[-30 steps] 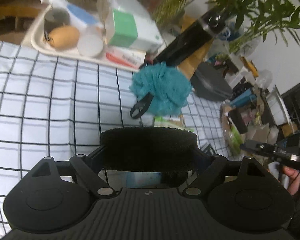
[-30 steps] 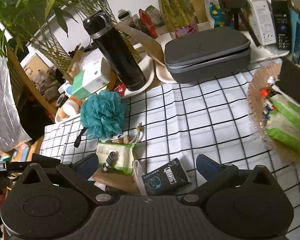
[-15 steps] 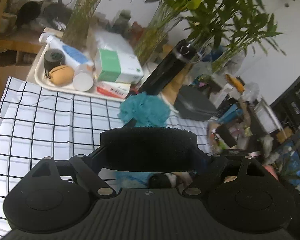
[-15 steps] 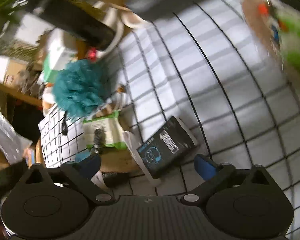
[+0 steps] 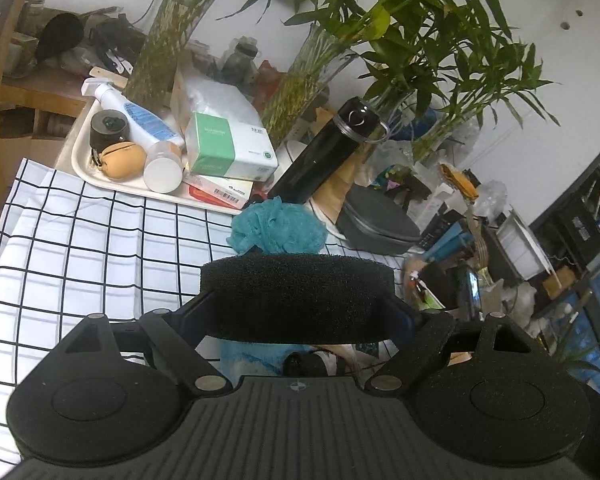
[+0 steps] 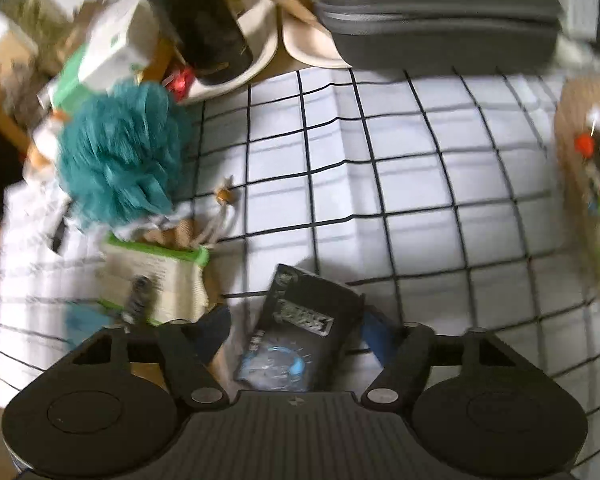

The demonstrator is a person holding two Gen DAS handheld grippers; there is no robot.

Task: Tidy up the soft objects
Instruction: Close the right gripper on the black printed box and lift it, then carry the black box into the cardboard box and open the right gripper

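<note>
Checked white cloth [image 6: 412,184] covers the cluttered table under leafy plants [image 5: 420,36], where the left gripper [image 5: 296,298] clamps a black sponge [image 5: 296,292] and the right gripper [image 6: 294,330] straddles a black packet [image 6: 300,332], jaws wide.

Left tool [image 5: 296,300] clamps black sponge [image 5: 296,292]; teal loofah [image 5: 278,228] beyond on checked cloth [image 5: 100,240].

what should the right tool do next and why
Probably close. The right tool stands open with its fingers on either side of the black packet on the checked cloth. The left tool already holds the black sponge.
</note>
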